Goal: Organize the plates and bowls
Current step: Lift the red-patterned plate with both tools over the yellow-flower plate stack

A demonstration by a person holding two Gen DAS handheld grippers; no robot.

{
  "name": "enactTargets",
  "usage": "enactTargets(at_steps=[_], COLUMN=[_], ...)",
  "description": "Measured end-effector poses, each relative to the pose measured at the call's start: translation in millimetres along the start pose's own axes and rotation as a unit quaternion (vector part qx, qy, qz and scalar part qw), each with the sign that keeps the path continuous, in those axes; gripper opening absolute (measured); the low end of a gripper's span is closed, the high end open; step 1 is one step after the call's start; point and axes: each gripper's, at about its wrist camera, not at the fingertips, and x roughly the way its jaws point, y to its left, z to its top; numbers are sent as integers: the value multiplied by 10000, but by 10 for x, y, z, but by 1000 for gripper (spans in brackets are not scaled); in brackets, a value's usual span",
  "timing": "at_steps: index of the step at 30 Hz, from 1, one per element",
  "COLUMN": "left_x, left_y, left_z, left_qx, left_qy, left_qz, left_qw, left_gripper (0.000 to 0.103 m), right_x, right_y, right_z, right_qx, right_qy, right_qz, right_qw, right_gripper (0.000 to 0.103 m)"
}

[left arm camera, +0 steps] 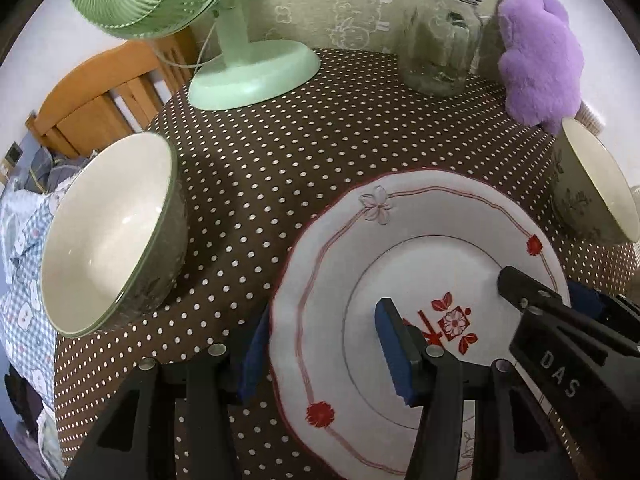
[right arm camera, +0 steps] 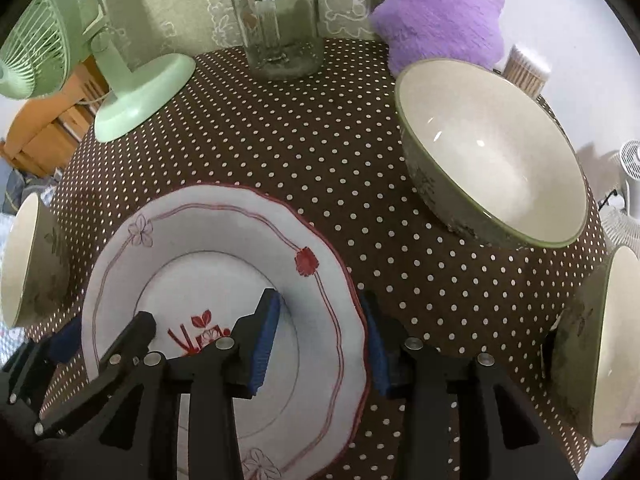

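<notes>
A white plate with red trim (left arm camera: 400,264) (right arm camera: 208,264) lies on the dotted brown tablecloth. My left gripper (left arm camera: 320,356) straddles its left rim, one blue pad (left arm camera: 392,352) over the plate, the other outside; the jaws stand apart. My right gripper (right arm camera: 320,336) straddles its right rim the same way and shows in the left wrist view (left arm camera: 520,284). A green-rimmed bowl (left arm camera: 108,232) (right arm camera: 24,264) stands left of the plate. A second bowl (right arm camera: 492,152) (left arm camera: 592,184) stands to the right. A third bowl (right arm camera: 604,344) is at the far right.
A green desk fan (left arm camera: 252,76) (right arm camera: 140,96), a glass jar (left arm camera: 440,44) (right arm camera: 280,28) and a purple plush (left arm camera: 540,60) (right arm camera: 440,12) stand along the table's back. A wooden chair (left arm camera: 104,92) is beyond the left edge. A cotton-swab tub (right arm camera: 524,68) is behind the right bowl.
</notes>
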Motion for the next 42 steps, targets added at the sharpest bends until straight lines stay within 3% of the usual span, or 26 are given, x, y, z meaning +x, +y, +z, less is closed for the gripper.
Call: enactTargets(at_steps=[5, 8, 19, 35, 42], left_x=[-21, -98, -465, -1116, -1185], left_y=[-1, -97, -147, 65, 246], left_z=[0, -59, -209, -679, -881], left_qx=[-128, 130, 164, 485, 705], left_qy=[25, -122, -127, -246, -196], left_qz=[16, 78, -32, -384, -492], left_qw=[9999, 9998, 9998, 9978, 9961], left_gripper=[52, 52, 52, 52, 52], right_x=[-51, -117, -527, -1279, -1395], right_y=[-27, -63, -173, -55, 109], right_z=[-59, -109, -304, -932, -1282], right_qx=[-25, -104, 41, 394, 543], right_qy=[12, -49, -139, -361, -303], right_qz=[-56, -192, -111, -398, -498], right_qw=[10000, 9997, 9998, 9978, 9968], right_gripper=[46, 46, 46, 46, 46])
